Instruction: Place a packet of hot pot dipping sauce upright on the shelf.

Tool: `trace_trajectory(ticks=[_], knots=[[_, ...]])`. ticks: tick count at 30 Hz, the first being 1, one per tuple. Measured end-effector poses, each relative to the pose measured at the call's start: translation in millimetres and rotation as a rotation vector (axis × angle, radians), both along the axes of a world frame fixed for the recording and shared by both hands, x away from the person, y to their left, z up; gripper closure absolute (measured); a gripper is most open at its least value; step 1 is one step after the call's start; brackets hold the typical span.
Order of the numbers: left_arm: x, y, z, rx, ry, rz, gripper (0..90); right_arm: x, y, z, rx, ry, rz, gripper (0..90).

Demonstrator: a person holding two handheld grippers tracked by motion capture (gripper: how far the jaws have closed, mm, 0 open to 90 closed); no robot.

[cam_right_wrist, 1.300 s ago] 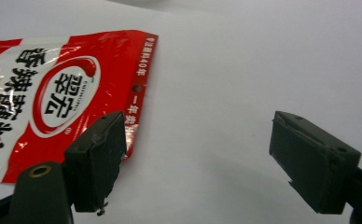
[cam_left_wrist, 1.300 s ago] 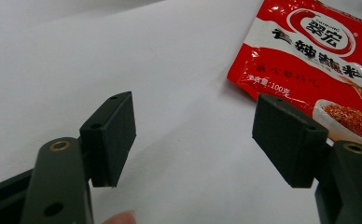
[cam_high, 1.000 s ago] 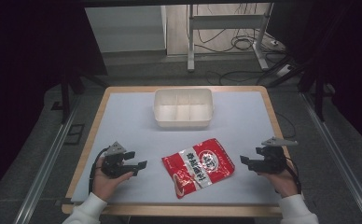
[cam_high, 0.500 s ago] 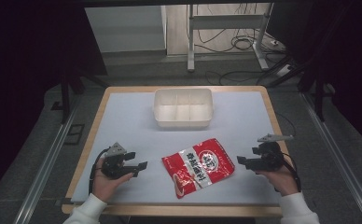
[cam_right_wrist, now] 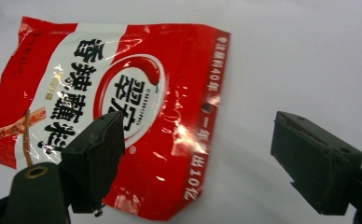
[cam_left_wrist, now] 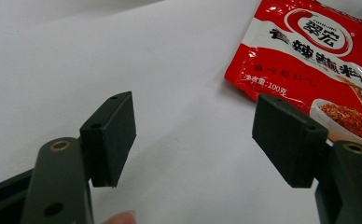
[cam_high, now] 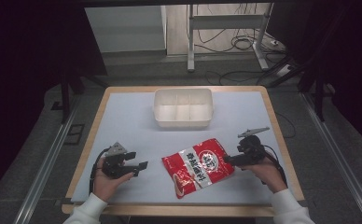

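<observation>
From above, my left claw [cam_high: 139, 167] sits at the near left of the surface [cam_high: 123, 121], jaws spread wide and holding nothing, resting well apart from the packet. In the left gripper view, the bare pale surface lies between the jaws and the packet's corner shows beyond the right one.

At the near centre lies the red seasoning sachet [cam_high: 198, 165], flat, tilted, printed in white and black characters. Beyond it, at the far centre, stands a white divided plastic tub [cam_high: 183, 108], its compartments looking empty.

At the near right, my right claw [cam_high: 230, 160] is at the sachet's right edge, jaws wide apart and gripping nothing. In the right gripper view one jaw hangs over the printed face and the other over bare surface, so the edge lies between them.

I judge the step to be picking up the sachet. To do it well, I would lower until the thin edge slides between the jaws, then close gently so it does not skid away.

The surface is pale blue-grey with a wooden border. Around it are dark floor, cables and a metal stand.
</observation>
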State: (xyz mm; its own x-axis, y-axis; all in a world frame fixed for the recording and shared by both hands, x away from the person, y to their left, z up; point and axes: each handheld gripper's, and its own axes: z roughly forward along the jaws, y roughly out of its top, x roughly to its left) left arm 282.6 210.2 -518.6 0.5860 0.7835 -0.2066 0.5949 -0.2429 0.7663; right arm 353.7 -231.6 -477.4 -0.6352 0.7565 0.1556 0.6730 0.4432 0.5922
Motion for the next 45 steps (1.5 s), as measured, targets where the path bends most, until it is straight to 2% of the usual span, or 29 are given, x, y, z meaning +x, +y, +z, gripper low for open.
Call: trace_trajectory(ticks=[5, 7, 9, 10, 18, 24, 30, 45], knots=[[0.0, 0.3, -0.1, 0.0, 0.001, 0.004, 29.7, 4.8, 7.8, -3.5, -0.011, 0.017, 0.002, 16.8], [-0.1, 0.3, -0.1, 0.0, 0.001, 0.005, 29.7, 9.6, 14.6, -7.7, -0.016, 0.04, 0.005, 16.8], [-0.1, 0.5, -0.1, 0.0, 0.001, 0.005, 29.7, 10.7, 16.1, -8.8, -0.021, 0.043, 0.007, 16.8], [0.0, 0.8, -0.2, 0.0, 0.001, 0.004, 29.7, 13.1, 20.0, -12.0, -0.022, 0.063, 0.008, 16.9], [0.2, 1.7, -0.1, -0.004, -0.005, -0.005, 29.6, 19.3, 23.3, -19.0, -0.031, 0.105, -0.013, 17.7], [0.0, 1.3, 0.1, -0.003, -0.004, -0.004, 29.7, 21.0, 24.5, -22.5, -0.021, 0.12, -0.015, 18.5], [0.1, 1.0, -0.2, 0.002, -0.001, -0.005, 29.7, 21.1, 26.6, -25.6, -0.03, 0.133, -0.019, 20.1], [0.4, 0.8, -0.2, 0.001, -0.001, -0.008, 29.7, 20.2, 30.1, -27.5, 0.0, 0.161, -0.002, 24.6]])
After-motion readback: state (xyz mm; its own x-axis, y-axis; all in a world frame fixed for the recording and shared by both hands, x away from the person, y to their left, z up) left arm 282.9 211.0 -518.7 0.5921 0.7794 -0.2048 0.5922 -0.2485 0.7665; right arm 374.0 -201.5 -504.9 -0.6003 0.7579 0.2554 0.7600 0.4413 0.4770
